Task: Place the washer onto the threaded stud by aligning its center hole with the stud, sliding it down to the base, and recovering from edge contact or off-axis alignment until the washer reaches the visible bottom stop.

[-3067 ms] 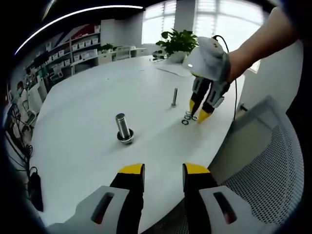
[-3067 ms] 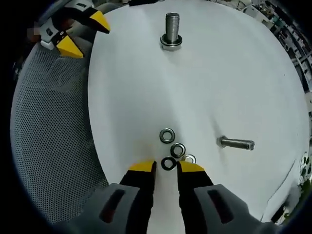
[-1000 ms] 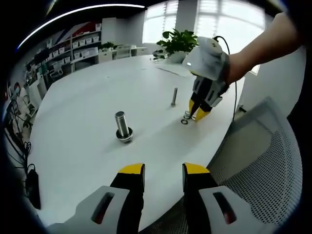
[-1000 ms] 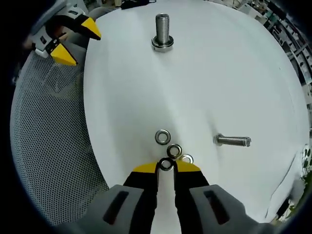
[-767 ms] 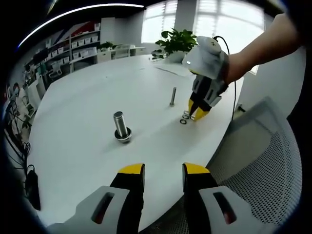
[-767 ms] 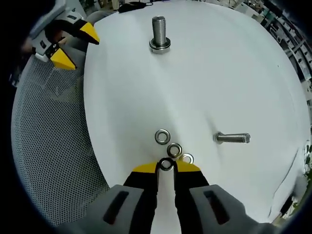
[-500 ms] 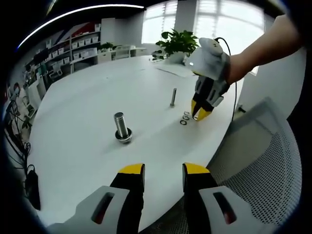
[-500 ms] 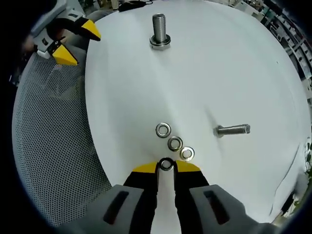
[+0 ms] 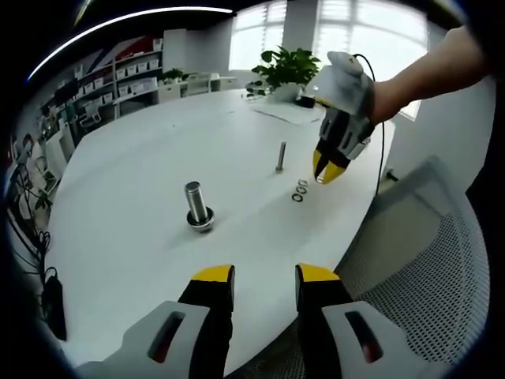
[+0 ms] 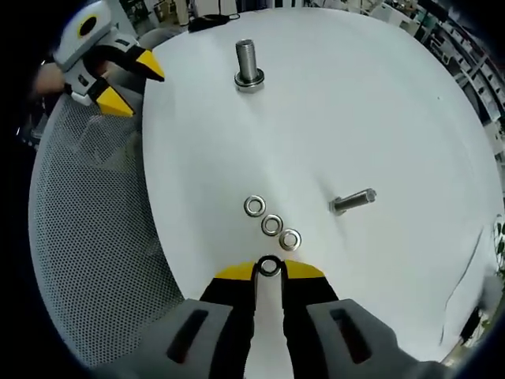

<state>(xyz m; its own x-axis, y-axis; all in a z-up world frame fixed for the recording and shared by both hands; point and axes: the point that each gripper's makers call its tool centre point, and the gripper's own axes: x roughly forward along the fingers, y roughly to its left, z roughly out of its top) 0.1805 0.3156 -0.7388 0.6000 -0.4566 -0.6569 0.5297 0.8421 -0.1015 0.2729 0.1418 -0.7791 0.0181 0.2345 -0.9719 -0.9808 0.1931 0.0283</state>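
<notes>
The small dark metal ring washer (image 10: 269, 267) is pinched edge-on between the yellow tips of the right hand-held gripper (image 10: 269, 269), lifted clear of the white round tabletop (image 10: 355, 110). Its target, the upright thick threaded steel stud (image 10: 248, 63) with a wide collar at its base, stands well ahead of those tips, across the tabletop and slightly to the left in the right gripper view; its long axis is vertical, so the washer's hole will probably need turning flat before it can drop on.

Just below the held washer lie three silver spare washers (image 10: 271, 224) in a short diagonal row, with a slim bolt (image 10: 352, 201) beyond them.

The left hand-held gripper (image 9: 262, 274) is nearer the stud (image 9: 196, 206) but idle, jaws apart and holding nothing, hovering at the tabletop's edge above a grey mesh chair (image 10: 87, 237).
</notes>
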